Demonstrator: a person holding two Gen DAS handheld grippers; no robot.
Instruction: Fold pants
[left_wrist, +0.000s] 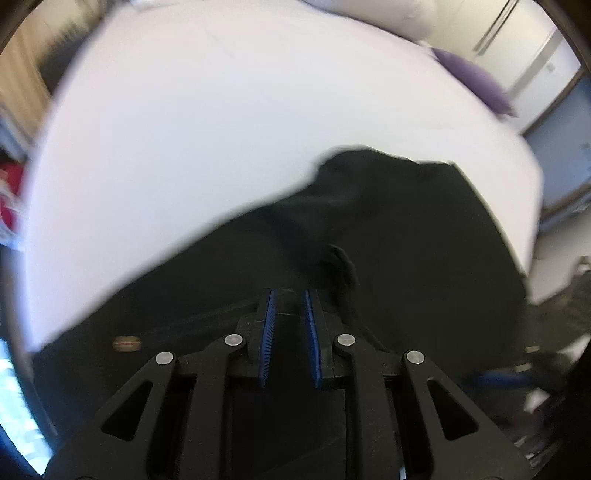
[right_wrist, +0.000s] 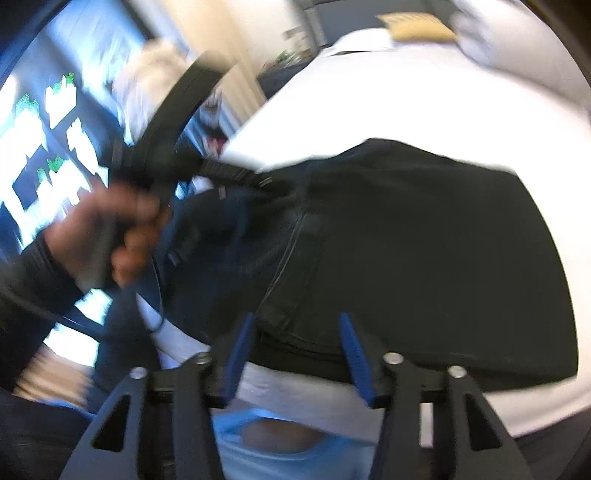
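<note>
While the dark denim pants (right_wrist: 424, 258) lie bunched near the edge of the white bed (left_wrist: 221, 129), w/ left hand-held gripper (left_wrist: 290, 295) slightly apart over fabric and right hand-held gripper (right_wrist: 297, 321) wide apart at the hem, both edges should be pinched evenly & lifted taut.

pants (left_wrist: 406, 236): matt black cloth, stitched seams | bed sheet (left_wrist: 221, 129): smooth white cloth, matt | left gripper (left_wrist: 290, 295): matt black plastic, ridged blue pads, shiny metal pins | right gripper (right_wrist: 297, 321): same black plastic, blue pads | pillow (left_wrist: 476, 83): soft purple cloth
</note>
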